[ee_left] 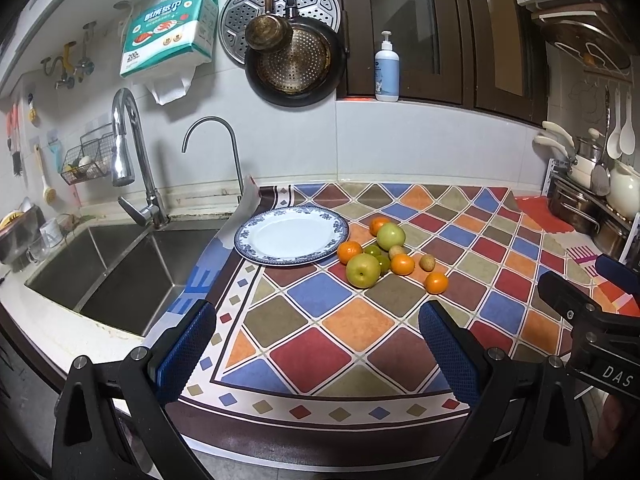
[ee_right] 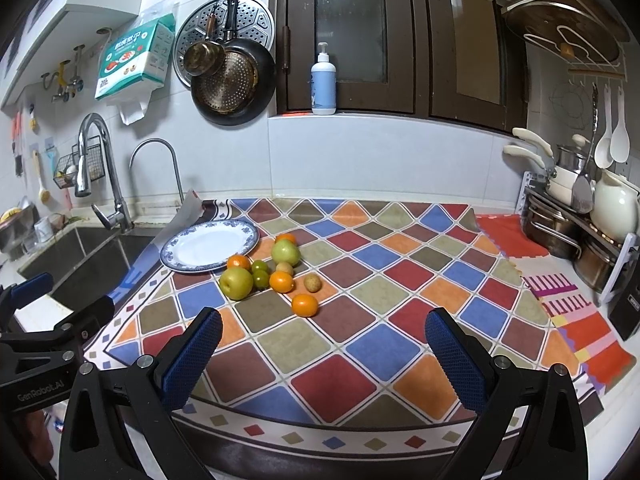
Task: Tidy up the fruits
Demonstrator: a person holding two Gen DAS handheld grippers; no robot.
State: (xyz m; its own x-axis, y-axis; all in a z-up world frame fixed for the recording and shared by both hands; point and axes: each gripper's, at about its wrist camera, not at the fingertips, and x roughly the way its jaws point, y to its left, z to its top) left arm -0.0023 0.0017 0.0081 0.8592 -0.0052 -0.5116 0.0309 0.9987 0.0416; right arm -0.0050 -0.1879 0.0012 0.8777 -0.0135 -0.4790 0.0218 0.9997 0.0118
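A blue-rimmed white plate (ee_left: pixel 291 236) (ee_right: pixel 210 245) lies bare on the patterned mat beside the sink. Right of it sits a loose cluster of fruit: two green apples (ee_left: pixel 363 271) (ee_right: pixel 236 283), several oranges (ee_left: pixel 436 282) (ee_right: pixel 305 305), small green fruits (ee_left: pixel 376 251) (ee_right: pixel 261 279) and small brown fruits (ee_left: pixel 427 262) (ee_right: pixel 312 282). My left gripper (ee_left: pixel 316 334) is open and empty, well short of the fruit near the counter's front. My right gripper (ee_right: pixel 324 340) is open and empty, just short of the nearest orange. Each gripper shows at the edge of the other's view.
A steel sink (ee_left: pixel 116 276) with two faucets (ee_left: pixel 132 152) lies left of the mat. Pots and a rack (ee_right: pixel 576 216) stand at the right. Pans (ee_left: pixel 294 60) hang on the wall and a pump bottle (ee_right: pixel 323 80) stands on the sill.
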